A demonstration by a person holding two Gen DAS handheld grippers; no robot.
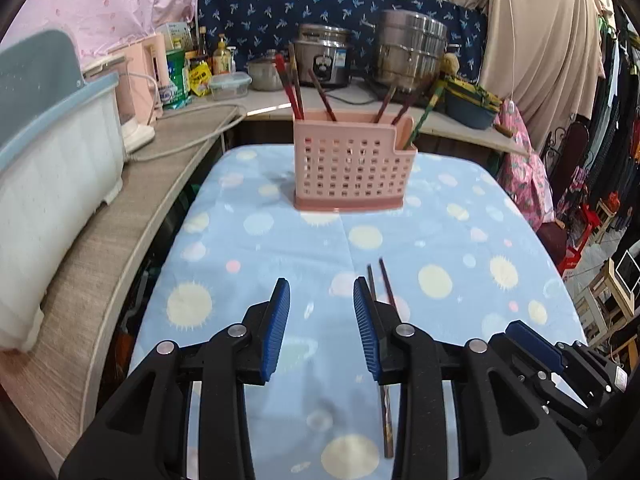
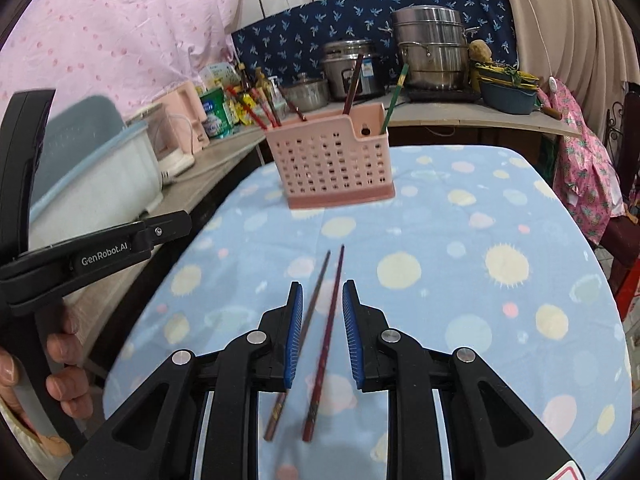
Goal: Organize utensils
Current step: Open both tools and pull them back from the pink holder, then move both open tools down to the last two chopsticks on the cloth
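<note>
Fingers (image 2: 294,328) astride chopsticks (image 2: 324,340); "GenRobot.AI" alongside

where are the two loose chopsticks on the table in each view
Left wrist view: the loose chopsticks lie low and right of centre, mostly hidden behind the left tool's right finger.
Right wrist view: they lie low and centre, between the open fingers of the right tool.
Shared landmark: the pink utensil basket stands beyond them on the dotted blue tablecloth.
</note>
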